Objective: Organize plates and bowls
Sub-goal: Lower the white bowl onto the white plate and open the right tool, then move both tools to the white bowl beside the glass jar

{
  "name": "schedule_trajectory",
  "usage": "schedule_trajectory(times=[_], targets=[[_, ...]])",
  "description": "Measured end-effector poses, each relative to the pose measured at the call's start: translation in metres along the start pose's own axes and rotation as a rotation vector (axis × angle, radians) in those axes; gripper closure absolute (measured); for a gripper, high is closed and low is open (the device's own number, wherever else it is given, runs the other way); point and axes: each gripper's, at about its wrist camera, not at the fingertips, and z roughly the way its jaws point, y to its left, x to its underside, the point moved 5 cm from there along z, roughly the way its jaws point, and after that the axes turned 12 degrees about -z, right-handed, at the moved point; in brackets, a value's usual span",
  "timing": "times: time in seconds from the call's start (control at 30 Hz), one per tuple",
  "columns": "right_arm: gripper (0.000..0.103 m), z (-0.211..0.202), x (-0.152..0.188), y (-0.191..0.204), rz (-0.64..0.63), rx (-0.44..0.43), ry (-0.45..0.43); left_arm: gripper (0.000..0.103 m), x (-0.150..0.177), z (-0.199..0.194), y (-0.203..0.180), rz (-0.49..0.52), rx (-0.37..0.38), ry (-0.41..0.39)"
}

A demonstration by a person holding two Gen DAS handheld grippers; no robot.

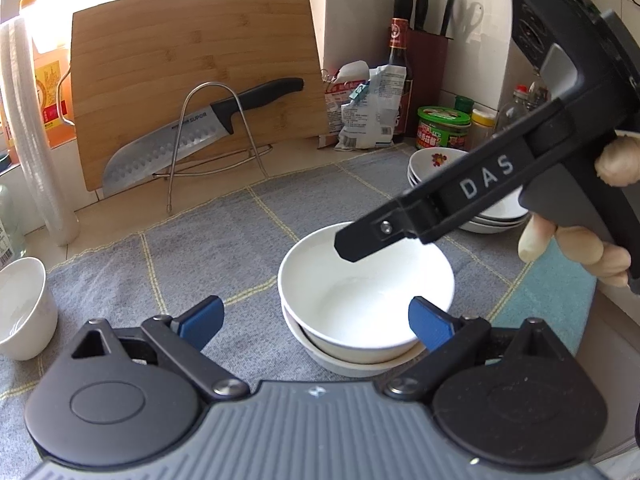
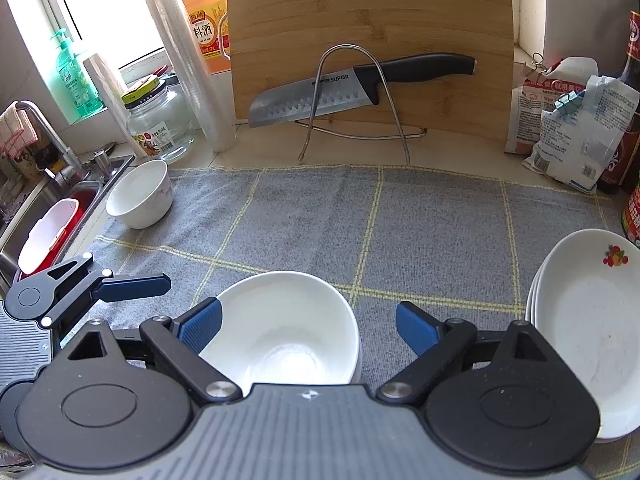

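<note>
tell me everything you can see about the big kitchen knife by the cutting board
The kitchen knife has a broad steel blade with a row of oval dimples and the word SUPOR near the heel, and a smooth black handle. It rests tilted, tip low at the left and handle higher at the right, threaded through the wire rack. It lies against the upright bamboo cutting board, behind the grey checked cloth. Neither gripper is near it.

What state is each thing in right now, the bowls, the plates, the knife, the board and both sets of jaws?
Nested bowls: two stacked, upright, empty.
Single bowl: upright, alone near the sink.
Plates: stacked, top one empty.
Knife: resting on the wire rack.
Cutting board: standing against the wall.
Left gripper: jaws open, holding nothing.
Right gripper: jaws open, holding nothing.
</note>
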Motion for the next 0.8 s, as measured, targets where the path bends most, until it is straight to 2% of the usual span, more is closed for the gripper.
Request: schedule_trajectory(times=[0.13, 0.3, 0.37, 0.53, 0.8], targets=[[0.007, -0.001, 0.009, 0.0, 0.007, 0.013, -0.004, 0.005, 0.0, -0.008, 0.0, 0.006, -0.003, -0.016], [0.005, 0.0, 0.008, 0.003, -0.008, 0.024, -0.003, 0.004, -0.004, -0.02, 0.016, -0.027, -0.051, -0.051], [0.001, 0.001, 0.0, 0.009, -0.035, 0.022, -0.007, 0.004, -0.005, -0.025, 0.028, -0.044, -0.09, -0.07], [0.0, 0.006, -0.027, 0.031, -0.114, 0.006, -0.029, 0.003, -0.001, -0.034, 0.075, -0.109, -0.225, -0.104], [0.0, 0.035, -0.065, 0.079, -0.222, -0.039, -0.017, 0.003, 0.022, -0.037, 0.161, -0.225, -0.389, -0.079]])
